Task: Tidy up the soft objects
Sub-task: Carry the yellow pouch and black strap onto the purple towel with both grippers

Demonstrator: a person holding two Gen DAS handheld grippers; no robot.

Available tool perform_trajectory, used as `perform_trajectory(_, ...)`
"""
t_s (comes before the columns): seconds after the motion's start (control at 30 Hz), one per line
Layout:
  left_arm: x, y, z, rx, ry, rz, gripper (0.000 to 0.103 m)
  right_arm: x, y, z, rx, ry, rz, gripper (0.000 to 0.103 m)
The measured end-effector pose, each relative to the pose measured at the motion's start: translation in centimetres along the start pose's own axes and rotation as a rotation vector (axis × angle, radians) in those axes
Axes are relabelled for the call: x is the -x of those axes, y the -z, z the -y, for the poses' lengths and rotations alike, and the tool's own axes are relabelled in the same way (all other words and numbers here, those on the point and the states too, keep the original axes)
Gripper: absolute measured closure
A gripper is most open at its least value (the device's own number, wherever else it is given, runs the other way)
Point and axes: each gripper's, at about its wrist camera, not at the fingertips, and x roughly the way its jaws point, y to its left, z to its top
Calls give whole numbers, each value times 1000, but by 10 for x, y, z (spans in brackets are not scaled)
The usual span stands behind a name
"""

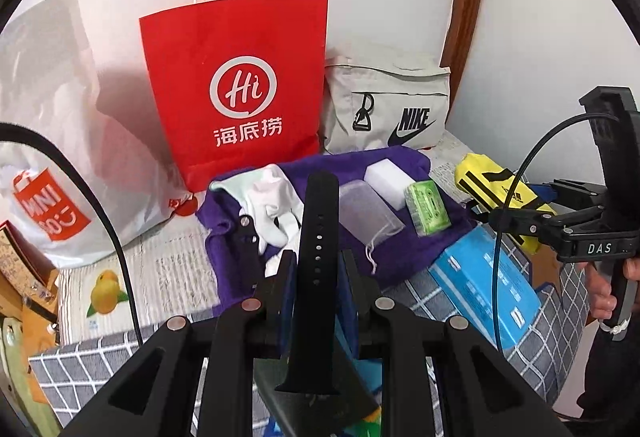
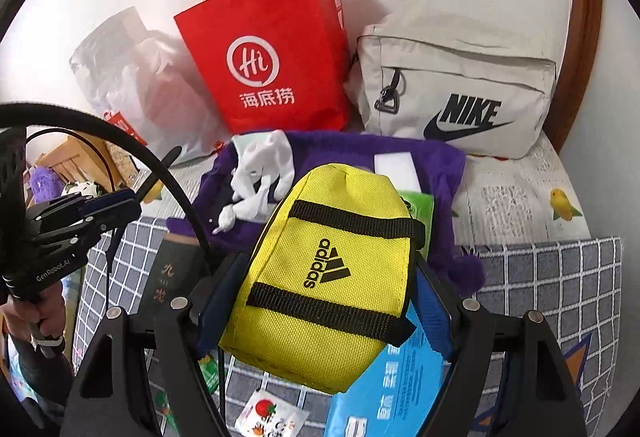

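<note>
My left gripper (image 1: pixel 318 279) is shut on a black watch strap (image 1: pixel 318 237) that stands upright between its fingers. My right gripper (image 2: pixel 326 285) is shut on a yellow Adidas pouch (image 2: pixel 332 277) and holds it above the bed; the pouch also shows in the left wrist view (image 1: pixel 498 189). Beyond both lies a purple cloth (image 1: pixel 400 253) carrying a white sock (image 1: pixel 276 205), a white sponge block (image 1: pixel 388 177), a green cassette case (image 1: pixel 427 209) and a clear drawstring pouch (image 1: pixel 366 211). The purple cloth (image 2: pixel 448 173) and sock (image 2: pixel 260 177) show in the right wrist view too.
A red paper bag (image 1: pixel 240 85) and a grey Nike bag (image 1: pixel 388 105) stand against the wall. A white Miniso plastic bag (image 1: pixel 48 165) lies at the left. A blue box (image 1: pixel 486 285) rests on the checked grey blanket (image 1: pixel 80 365).
</note>
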Motion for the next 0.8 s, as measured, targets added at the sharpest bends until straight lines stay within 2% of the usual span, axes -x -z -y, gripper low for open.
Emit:
perform_trajectory(0.53,-55,-39,-8,-8,43,-8,83,-39,-43,6,-6,-2,4,24)
perform_trajectory(0.8,-82,-44,-13,5,71,-36,83,-68,-59,8,4,-6,-24,24)
